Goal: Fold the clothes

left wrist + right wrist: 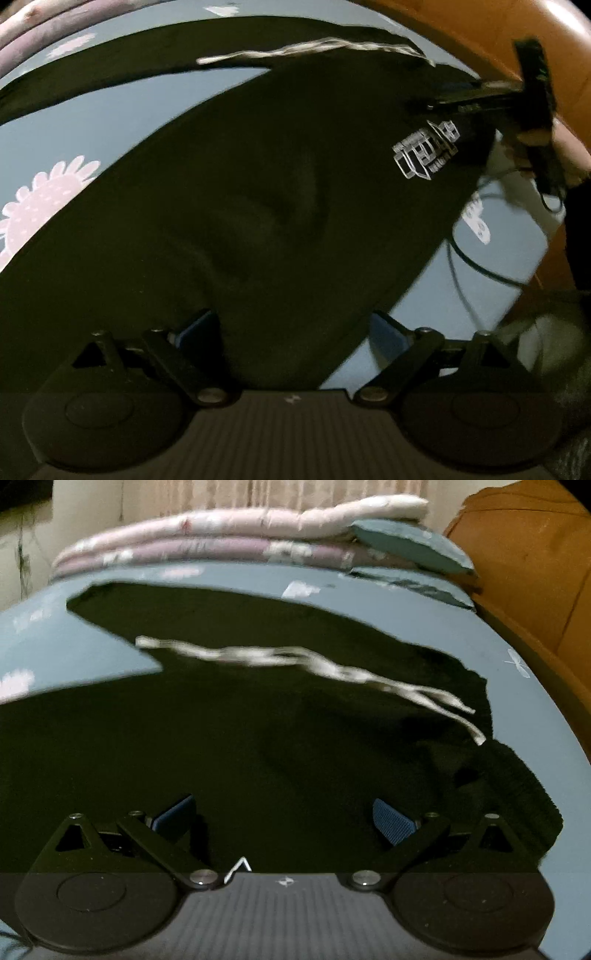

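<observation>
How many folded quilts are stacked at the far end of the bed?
2: a pale pink quilt on top, a mauve quilt directly beneath it. More could be hidden behind.

I'm working in a bedroom at someone's home — a bed under a blue-grey sheet (517, 709) printed with pale pink flowers (40, 206), folded pink quilts (236, 535) stacked at its far end, a wooden bed frame (532, 576) alongside, and a curtain (236, 494) behind.

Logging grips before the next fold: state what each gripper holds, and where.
Nothing is held. The left gripper and right gripper are both open above the dark garment, pads clear of it.
</observation>
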Demonstrator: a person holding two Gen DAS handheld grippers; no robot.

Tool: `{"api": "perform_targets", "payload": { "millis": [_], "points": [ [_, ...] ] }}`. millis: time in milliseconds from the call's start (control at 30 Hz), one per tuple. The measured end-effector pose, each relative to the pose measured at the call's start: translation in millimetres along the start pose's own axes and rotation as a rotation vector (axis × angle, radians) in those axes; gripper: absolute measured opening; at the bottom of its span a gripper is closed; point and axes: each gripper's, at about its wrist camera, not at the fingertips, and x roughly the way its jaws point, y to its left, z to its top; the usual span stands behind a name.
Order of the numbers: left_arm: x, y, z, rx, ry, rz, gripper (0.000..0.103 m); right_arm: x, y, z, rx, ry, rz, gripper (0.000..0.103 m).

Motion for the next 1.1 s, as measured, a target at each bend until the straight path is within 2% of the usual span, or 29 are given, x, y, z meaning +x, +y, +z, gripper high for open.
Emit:
{"api": "perform_targets", "payload": {
  "millis": [67,167,267,433,600,833,1033,1100],
  "points": [
    [-3.7,0.8,8.0,0.026,0.003,0.011,0.092,3.7,-1.4,-2.6,-0.002,0.014,0.007,0.103],
    [-10.8,5.2,29.4,0.026,-0.051,0.03,0.092,4.8,-6.6,-3.7,0.021,0.024,0.023,0.103],
    [-9.6,13.4,50.8,0.003,-0.094,0.017,0.092,5.8,-6.3,-4.4,0.026,0.029,0.022,0.103],
    [8.5,10.1,82.5,-0.005,-0.123,-0.01,0.092,6.7,-6.3,-6.0,0.034,0.026,0.015,0.103],
    [23.4,1.0,107.8,0.005,-0.139,-0.061,0.092,5.0,-8.4,-8.6,0.027,0.009,0.026,0.103],
    [57.9,-26.8,151.1,0.112,-0.137,-0.071,0.092,4.4,-9.5,-9.5,0.014,0.001,0.037,0.103],
    [89.9,-29.8,162.7,0.106,-0.092,-0.079,0.092,2.4,-9.4,-12.6,0.004,-0.011,0.042,0.103],
    [92.2,-28.8,166.4,0.118,-0.11,-0.067,0.092,1.2,-10.4,-14.1,-0.002,-0.015,0.048,0.103]
  ]
}}
